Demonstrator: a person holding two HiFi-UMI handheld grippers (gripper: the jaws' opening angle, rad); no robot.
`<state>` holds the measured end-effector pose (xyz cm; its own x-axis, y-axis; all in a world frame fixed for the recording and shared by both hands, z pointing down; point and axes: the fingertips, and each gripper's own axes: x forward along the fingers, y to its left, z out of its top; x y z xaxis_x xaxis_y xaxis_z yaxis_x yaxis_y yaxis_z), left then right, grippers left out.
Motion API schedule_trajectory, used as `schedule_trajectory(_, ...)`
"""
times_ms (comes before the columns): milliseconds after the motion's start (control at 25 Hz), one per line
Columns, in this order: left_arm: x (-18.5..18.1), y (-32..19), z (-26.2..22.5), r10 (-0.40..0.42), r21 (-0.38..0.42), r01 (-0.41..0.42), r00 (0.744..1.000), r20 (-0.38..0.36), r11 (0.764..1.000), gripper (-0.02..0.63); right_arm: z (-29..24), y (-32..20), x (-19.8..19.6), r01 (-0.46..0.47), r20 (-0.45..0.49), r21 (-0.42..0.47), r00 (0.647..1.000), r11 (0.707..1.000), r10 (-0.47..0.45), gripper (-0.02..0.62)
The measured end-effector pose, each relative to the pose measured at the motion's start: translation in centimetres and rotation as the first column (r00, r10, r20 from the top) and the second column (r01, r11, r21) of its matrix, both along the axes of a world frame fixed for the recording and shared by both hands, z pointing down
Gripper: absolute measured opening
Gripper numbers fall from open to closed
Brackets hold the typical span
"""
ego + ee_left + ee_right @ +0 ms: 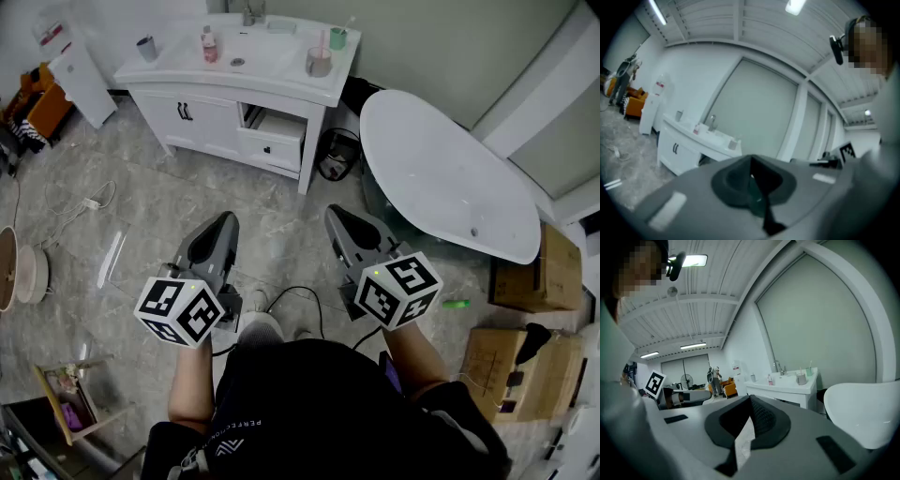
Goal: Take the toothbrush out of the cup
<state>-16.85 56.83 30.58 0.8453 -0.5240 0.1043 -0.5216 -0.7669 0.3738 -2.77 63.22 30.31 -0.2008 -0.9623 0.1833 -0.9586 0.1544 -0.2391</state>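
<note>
Left gripper (228, 218) and right gripper (334, 213) are hovering shut, empty, far from the vanity (281, 82), toothbrush (322, 41) sitting untaken in its cup (319, 64)

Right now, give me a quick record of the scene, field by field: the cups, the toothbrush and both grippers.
grey cup: upright on the white vanity, right front corner
pink toothbrush: standing in the grey cup
green cup: behind it, near the wall
left gripper: shut, empty, over the floor
right gripper: shut, empty, over the floor
</note>
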Motion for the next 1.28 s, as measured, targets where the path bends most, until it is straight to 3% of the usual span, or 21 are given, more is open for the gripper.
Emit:
schedule_trajectory(360, 0.1, -4.8, 0.8, 0.082, -0.033, -0.083, 0.996, -0.022, 0.996, 0.006, 1.0, -4.9, -0.9, -0.033, 0.044, -0.029, 0.998, 0.999, 0.035, -0.002)
schedule_trajectory(640, 0.6, -8.2, 1.4, 0.139, -0.026, -0.138, 0.990, 0.021, 0.990, 0.006, 2.1, -8.9, -1.8, -0.041, 0.070, -0.056, 0.997, 0.998, 0.045, -0.002)
schedule_trajectory(1000, -0.9, -13.0, 1.2, 0.168, -0.036, -0.168, 0.986, -0.001, 0.985, 0.006, 2.6, -13.9, -3.9, -0.019, 0.134, -0.075, 0.991, 0.997, 0.029, -0.002)
schedule_trajectory(1280, -3.0, -16.1, 1.9, 0.191, -0.038, -0.190, 0.981, 0.026, 0.981, 0.006, 3.2, -17.6, -5.2, -0.035, 0.147, -0.087, 0.988, 0.996, 0.047, -0.002)
